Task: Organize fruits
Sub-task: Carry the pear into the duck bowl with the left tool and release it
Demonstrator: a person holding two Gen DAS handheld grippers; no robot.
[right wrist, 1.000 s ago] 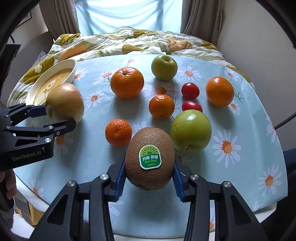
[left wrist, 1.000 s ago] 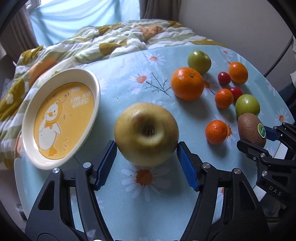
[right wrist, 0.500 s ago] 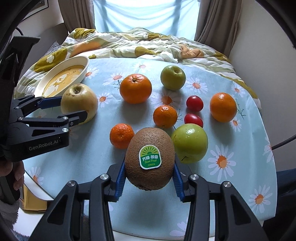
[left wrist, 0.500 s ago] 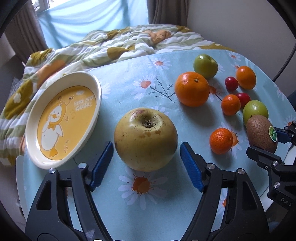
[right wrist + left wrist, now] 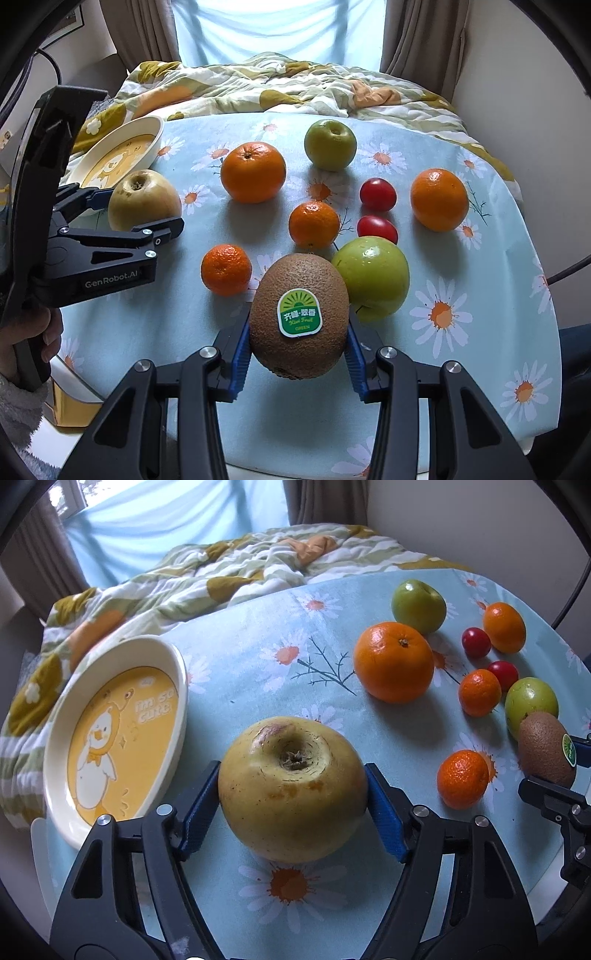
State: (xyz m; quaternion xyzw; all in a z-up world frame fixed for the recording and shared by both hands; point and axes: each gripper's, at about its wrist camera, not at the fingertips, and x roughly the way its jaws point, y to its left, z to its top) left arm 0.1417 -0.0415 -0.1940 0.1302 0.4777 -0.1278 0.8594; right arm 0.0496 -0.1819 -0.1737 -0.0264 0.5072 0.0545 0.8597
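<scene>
The left gripper [image 5: 291, 794] clamps the round yellow-brown apple [image 5: 291, 788], ready for the cream duck-print plate [image 5: 110, 734] at ten o'clock; the right gripper [image 5: 297, 341] clamps the fuzzy brown stickered kiwi [image 5: 299, 319] above the daisy-print tablecloth [image 5: 461, 280].

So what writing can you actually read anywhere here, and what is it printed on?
"I'm so cute": on the duck plate, partly faint.
"Kiwi Fruit" and "GREEN": on the kiwi sticker; two groups of Chinese characters stand above them, too small to quote surely.
"GenRobot.AI": on the left hand-held gripper.
Nothing else is readable.
</scene>
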